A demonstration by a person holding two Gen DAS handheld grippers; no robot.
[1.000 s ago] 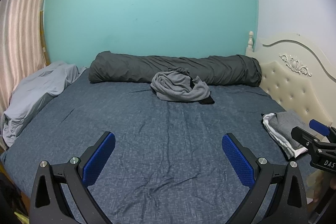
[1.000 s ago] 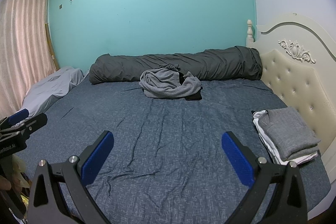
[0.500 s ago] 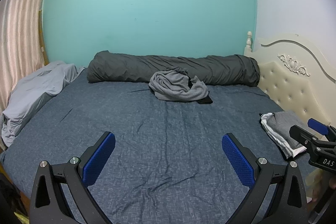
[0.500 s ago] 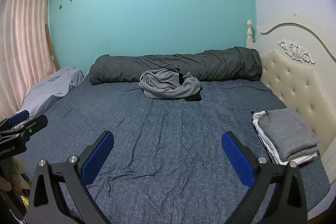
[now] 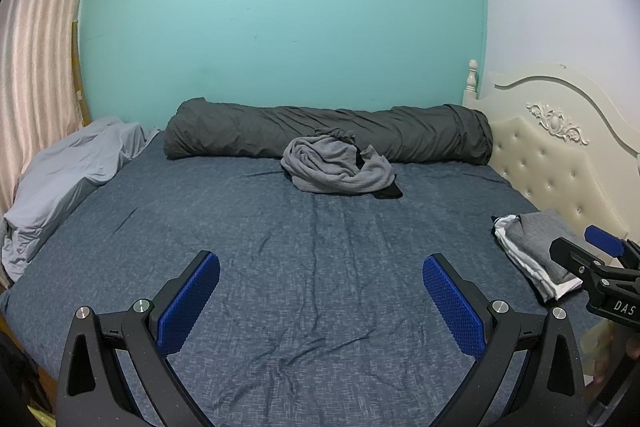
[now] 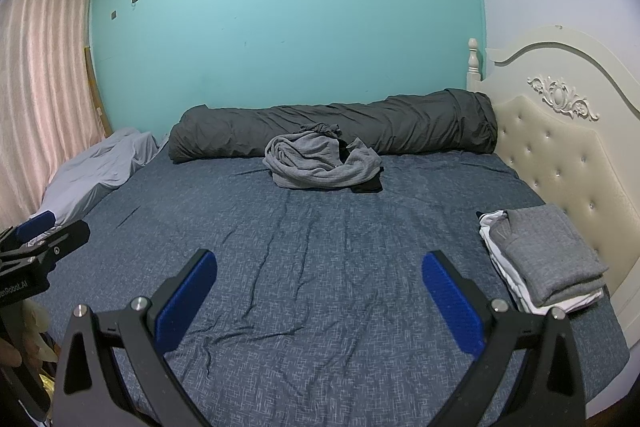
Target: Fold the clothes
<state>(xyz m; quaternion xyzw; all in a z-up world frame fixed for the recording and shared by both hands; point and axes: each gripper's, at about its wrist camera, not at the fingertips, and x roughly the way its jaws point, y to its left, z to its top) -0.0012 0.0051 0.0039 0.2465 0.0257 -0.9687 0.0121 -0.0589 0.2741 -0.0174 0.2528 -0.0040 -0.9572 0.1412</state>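
A crumpled grey garment (image 5: 338, 171) (image 6: 320, 165) lies in a heap at the far side of the blue bed (image 5: 312, 267) (image 6: 320, 259), with a black piece (image 5: 388, 191) (image 6: 366, 186) under its right edge. A folded stack of grey and white clothes (image 5: 536, 251) (image 6: 540, 259) sits at the bed's right side by the headboard. My left gripper (image 5: 320, 291) is open over the near part of the bed, nothing between its blue pads. My right gripper (image 6: 318, 289) is open too, empty, well short of the heap.
A long dark grey rolled duvet (image 5: 328, 133) (image 6: 332, 125) lies along the teal wall. A light grey sheet (image 5: 68, 179) (image 6: 100, 167) is bunched at the left edge near pink curtains (image 5: 36, 67). The cream tufted headboard (image 6: 560, 155) bounds the right side.
Both views have shifted only slightly; the left view tilted a little so the bed sits a bit lower. Both grippers stay open and nothing on the bed has moved.
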